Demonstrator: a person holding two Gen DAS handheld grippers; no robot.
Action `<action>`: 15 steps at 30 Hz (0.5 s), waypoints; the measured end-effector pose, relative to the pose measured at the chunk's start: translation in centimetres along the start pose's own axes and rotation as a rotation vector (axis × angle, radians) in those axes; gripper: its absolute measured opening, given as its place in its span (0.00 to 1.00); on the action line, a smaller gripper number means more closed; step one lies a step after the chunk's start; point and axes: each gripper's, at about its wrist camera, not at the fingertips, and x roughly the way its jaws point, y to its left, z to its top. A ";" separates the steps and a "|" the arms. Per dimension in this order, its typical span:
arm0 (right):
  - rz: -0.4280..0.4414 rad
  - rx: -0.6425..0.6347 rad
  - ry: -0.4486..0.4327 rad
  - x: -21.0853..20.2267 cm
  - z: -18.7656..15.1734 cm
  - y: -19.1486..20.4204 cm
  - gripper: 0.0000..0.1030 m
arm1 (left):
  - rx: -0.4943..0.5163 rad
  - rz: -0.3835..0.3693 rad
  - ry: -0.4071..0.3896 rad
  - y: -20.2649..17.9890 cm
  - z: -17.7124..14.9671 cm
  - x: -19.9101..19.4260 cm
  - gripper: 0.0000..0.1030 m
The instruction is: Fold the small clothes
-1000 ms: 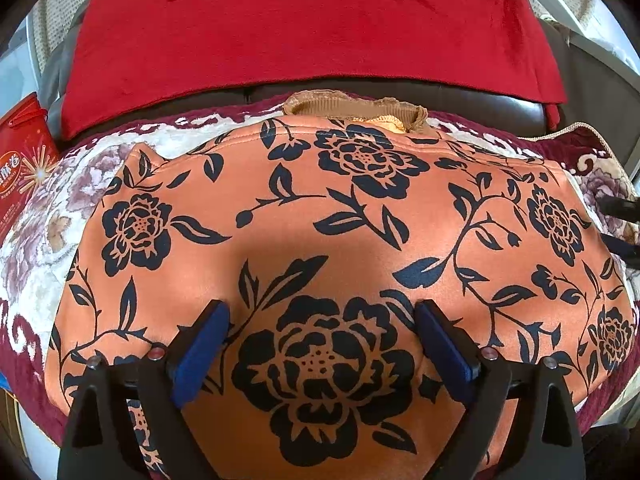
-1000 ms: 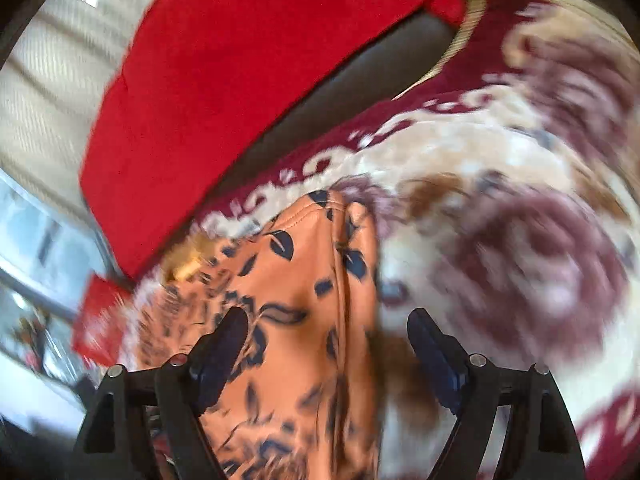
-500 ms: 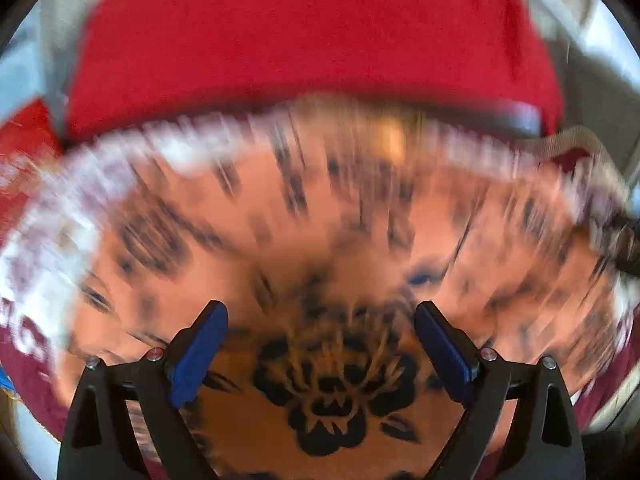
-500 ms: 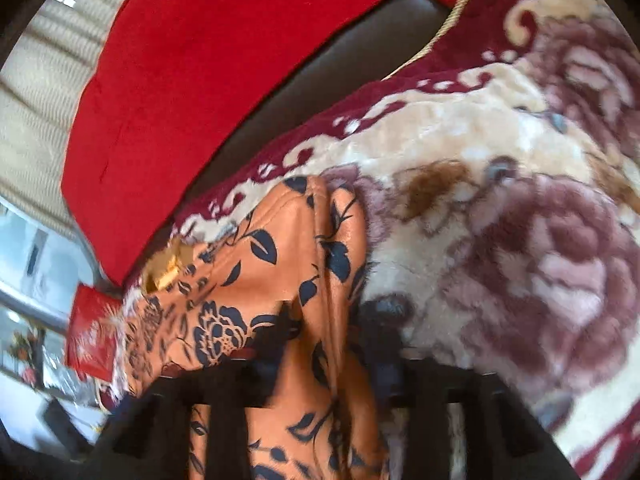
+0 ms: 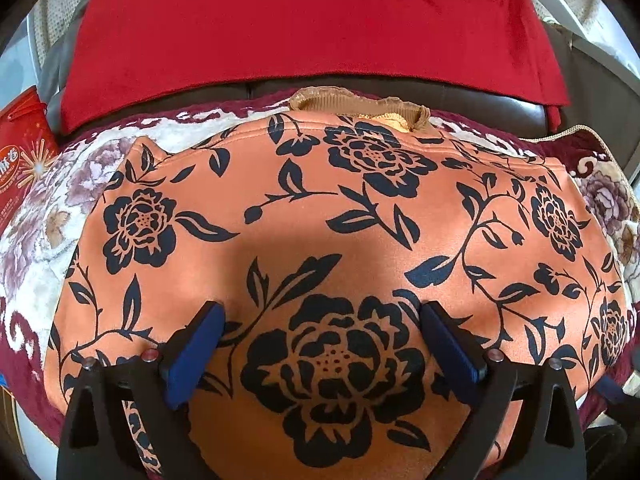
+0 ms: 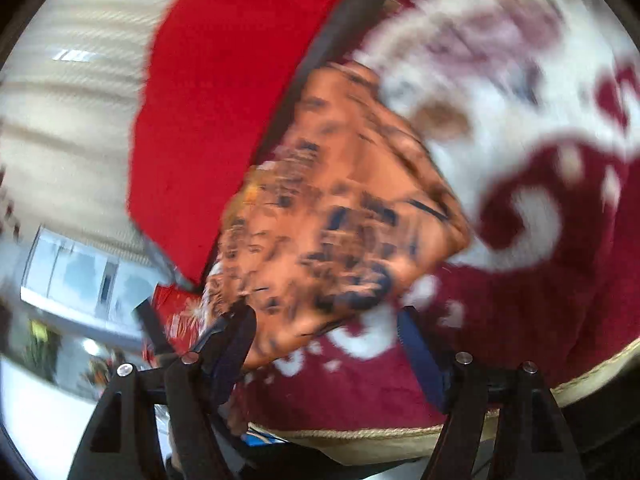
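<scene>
Orange floral garment point(image 5: 320, 220) flat on blanket point(image 5: 36, 240); left hand-held gripper point(image 5: 320, 344) spread above its 6 o'clock edge. Right hand-held gripper point(image 6: 326, 344) spread too, view blurred.

We see our left hand-held gripper point(image 5: 320, 328) with its blue-padded jaws spread wide over an orange garment point(image 5: 340, 240) printed with black flowers. The garment lies flat on a maroon and cream floral blanket point(image 5: 44, 232). A tan lacy waistband point(image 5: 360, 106) peeks out at its far edge, beneath a red cloth point(image 5: 312, 20). A red box point(image 5: 20, 152) sits at left.
</scene>
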 end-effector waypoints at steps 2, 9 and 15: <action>0.016 0.043 -0.054 -0.1 1.2 -0.3 0.68 | -0.007 -0.006 0.002 0.2 0.0 -0.2 0.96; -0.062 0.050 -0.069 1.5 3.5 -1.3 0.33 | -0.211 -0.115 -0.174 6.4 -1.6 -6.5 0.95; 0.013 0.108 -0.062 0.8 3.9 -3.1 0.35 | -0.694 -0.005 -0.111 19.8 -8.0 -7.2 0.94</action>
